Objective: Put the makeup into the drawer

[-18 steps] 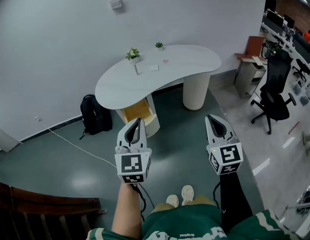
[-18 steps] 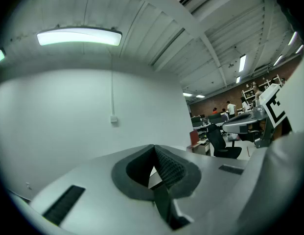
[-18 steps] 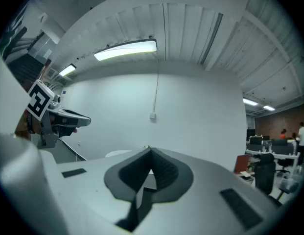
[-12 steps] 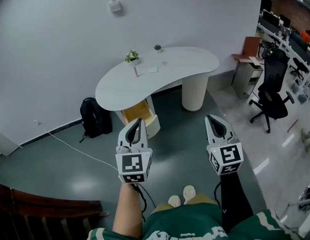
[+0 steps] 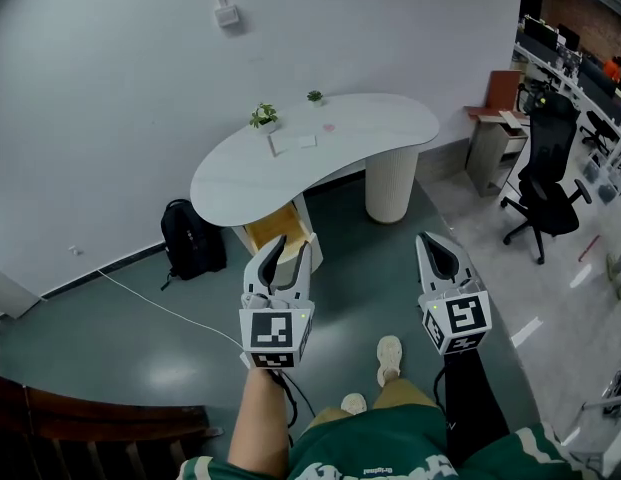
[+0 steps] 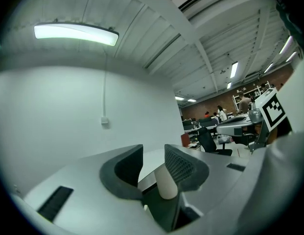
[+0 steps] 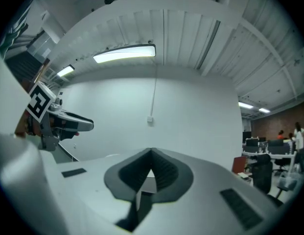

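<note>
Across the green floor (image 5: 140, 318) from me stands the curved white desk (image 5: 390, 118), and I am well apart from it, so the job has hardly begun. My left claw (image 5: 290, 248) is held out level with its jaws apart and nothing between them; through the gap I see only the edge of the desk and its pale pedestal (image 5: 390, 183), far off. My right claw (image 5: 432, 243) is level too, jaws brought together at the tips and gripping nothing. What I take for the makeup lies on the desktop: a flat white piece (image 5: 292, 141) near the two potted plants (image 5: 265, 115), and a small pink thing (image 5: 329, 125) just beside it, both too small from here to tell more. Under the near end of the desk a yellow wooden drawer (image 5: 273, 223) seems to stand pulled out already, though I cannot see into it. Nothing is picked up and nothing looks put away. By my reckoning everything is left: walk up to the desk, take each piece off the top, lower it into the drawer, and perhaps push the drawer shut.
</note>
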{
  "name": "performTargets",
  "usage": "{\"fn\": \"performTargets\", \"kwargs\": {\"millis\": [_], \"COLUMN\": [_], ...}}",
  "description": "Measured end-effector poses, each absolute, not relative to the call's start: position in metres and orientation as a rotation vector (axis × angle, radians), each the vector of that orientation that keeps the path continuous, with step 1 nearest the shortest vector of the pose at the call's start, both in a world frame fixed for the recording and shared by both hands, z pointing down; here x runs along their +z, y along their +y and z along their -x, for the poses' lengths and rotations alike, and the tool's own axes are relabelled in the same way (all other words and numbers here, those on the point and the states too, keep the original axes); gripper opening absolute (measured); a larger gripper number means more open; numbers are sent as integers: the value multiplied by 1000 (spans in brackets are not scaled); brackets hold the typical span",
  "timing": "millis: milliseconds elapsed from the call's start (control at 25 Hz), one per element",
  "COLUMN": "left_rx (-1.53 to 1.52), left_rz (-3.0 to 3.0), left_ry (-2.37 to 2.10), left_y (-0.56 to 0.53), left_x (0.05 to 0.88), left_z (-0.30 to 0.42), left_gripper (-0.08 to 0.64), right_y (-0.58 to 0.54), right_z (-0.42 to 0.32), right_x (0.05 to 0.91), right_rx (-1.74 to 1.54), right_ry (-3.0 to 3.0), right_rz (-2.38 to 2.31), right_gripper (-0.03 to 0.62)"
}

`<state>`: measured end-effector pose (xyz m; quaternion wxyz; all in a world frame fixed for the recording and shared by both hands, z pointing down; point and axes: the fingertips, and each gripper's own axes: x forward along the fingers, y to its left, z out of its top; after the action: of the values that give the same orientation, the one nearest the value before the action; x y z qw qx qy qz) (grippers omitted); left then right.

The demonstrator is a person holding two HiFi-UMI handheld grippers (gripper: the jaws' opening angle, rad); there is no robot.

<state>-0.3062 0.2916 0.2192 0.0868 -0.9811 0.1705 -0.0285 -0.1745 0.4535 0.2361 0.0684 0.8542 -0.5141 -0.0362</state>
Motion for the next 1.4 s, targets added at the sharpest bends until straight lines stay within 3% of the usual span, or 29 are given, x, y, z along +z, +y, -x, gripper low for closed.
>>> {"fn": "performTargets", "kwargs": {"millis": [200, 280, 360, 840, 1400], "left_rx": [-72, -31, 3, -23, -80], "left_rz": [2928, 2943, 2944, 2905, 2938], "left_ry": [462, 501, 543, 705, 655], "left_y": [283, 273, 262, 205, 175], "left_x": [221, 218, 216, 221, 239], "left_z": [261, 240, 218, 93, 4], "left_gripper": [233, 309, 328, 334, 334], "right_y": [435, 426, 415, 349, 319], "right_z": [138, 116, 92, -50, -130], "right_x": [239, 238, 237, 230, 244], "right_rx": [-117, -128, -142, -179, -139], "right_ry": [-1579, -1596, -1613, -1764, -1785], "right_rz": [-2560, -2551, -2543, -2463, -2473], "right_gripper": [3, 3, 3, 3, 3]}}
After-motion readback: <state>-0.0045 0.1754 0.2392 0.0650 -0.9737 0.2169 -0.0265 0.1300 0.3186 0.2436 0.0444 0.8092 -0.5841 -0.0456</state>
